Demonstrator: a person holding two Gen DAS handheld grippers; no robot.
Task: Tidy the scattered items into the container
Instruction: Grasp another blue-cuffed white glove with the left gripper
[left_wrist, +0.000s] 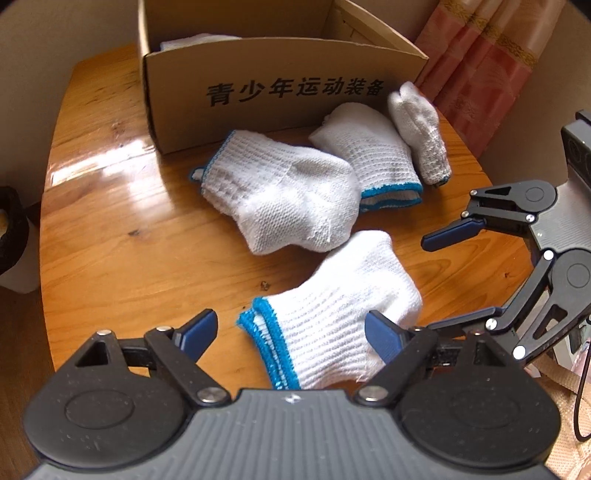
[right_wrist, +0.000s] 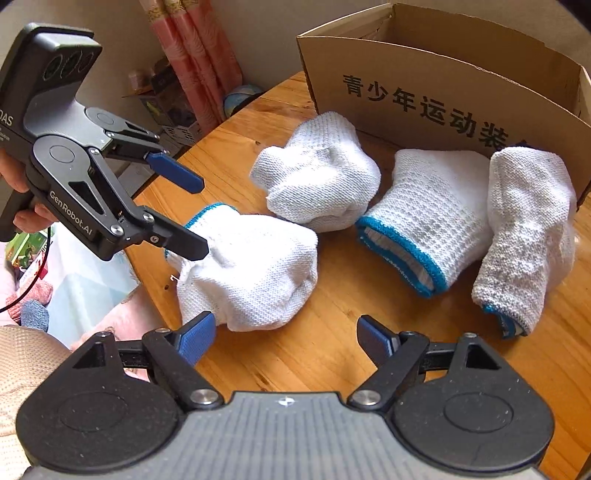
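White, blue-cuffed gloves (left_wrist: 295, 195); brown box (left_wrist: 280, 92)

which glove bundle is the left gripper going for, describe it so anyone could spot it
Start at the cardboard box on the wooden table. Four white glove bundles lie before it; this bundle lies farthest from the box, alone, between the left gripper's open jaws.

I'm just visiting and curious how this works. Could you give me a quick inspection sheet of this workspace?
Surface: glossy wooden table.
Job's things: four rolled white gloves outside the cardboard box; nearest glove between the left gripper's fingers.
Clutter: nothing seen on the table.
Grippers: left gripper open around the nearest glove; right gripper open, empty.
Cables: red and black leads beside the left gripper.
Surroundings: pink curtain, floor items.
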